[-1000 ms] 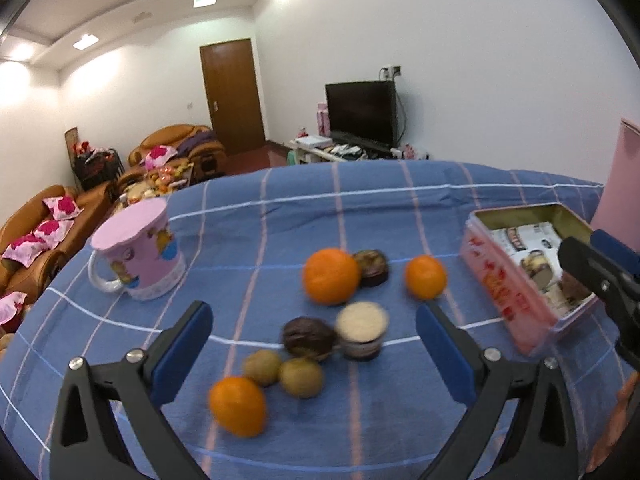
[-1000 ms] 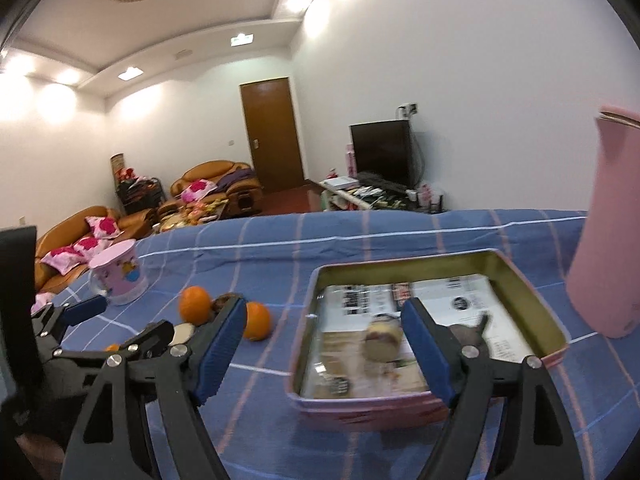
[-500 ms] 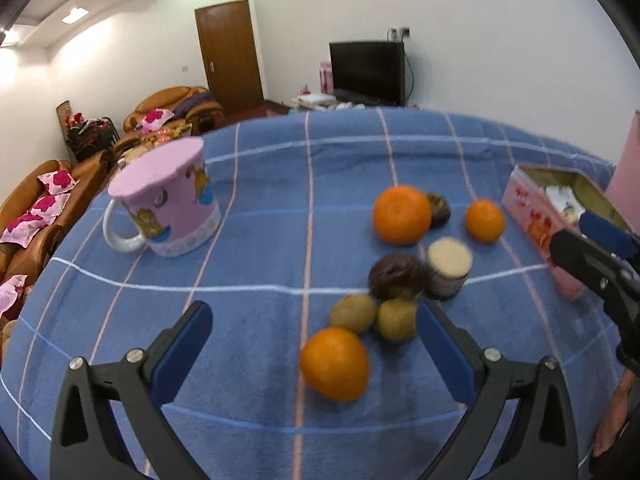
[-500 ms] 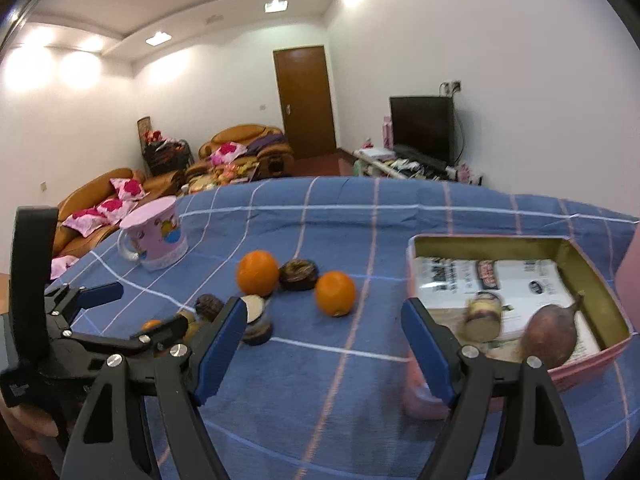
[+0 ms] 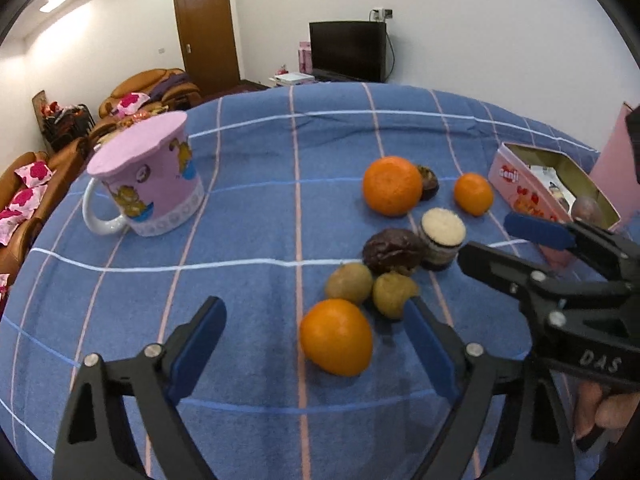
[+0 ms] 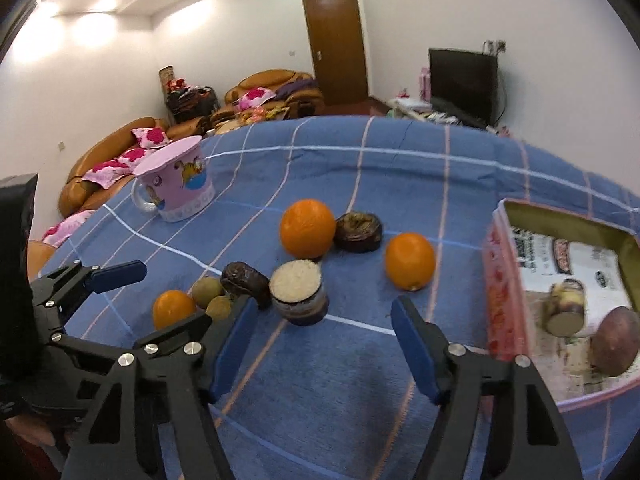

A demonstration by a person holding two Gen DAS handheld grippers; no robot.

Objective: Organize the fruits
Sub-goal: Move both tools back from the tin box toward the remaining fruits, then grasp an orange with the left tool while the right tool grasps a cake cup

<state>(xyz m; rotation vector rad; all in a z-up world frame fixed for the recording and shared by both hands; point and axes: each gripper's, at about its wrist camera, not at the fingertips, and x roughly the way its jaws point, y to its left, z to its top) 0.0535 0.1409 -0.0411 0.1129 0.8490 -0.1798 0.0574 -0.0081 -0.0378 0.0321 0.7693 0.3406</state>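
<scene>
Both hand-held grippers swung toward the fruit – left [image 5: 316, 344], right [image 6: 320, 344] tilted down, closing, empty.

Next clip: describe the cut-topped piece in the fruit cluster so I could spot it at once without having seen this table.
Start at the open pink tin on the blue checked cloth and move toward the pink mug. Near the middle of the loose fruit pile, just in front of the largest orange, stands a short dark cylinder. Unlike its round neighbours, it has a flat, pale, grainy top.
</scene>
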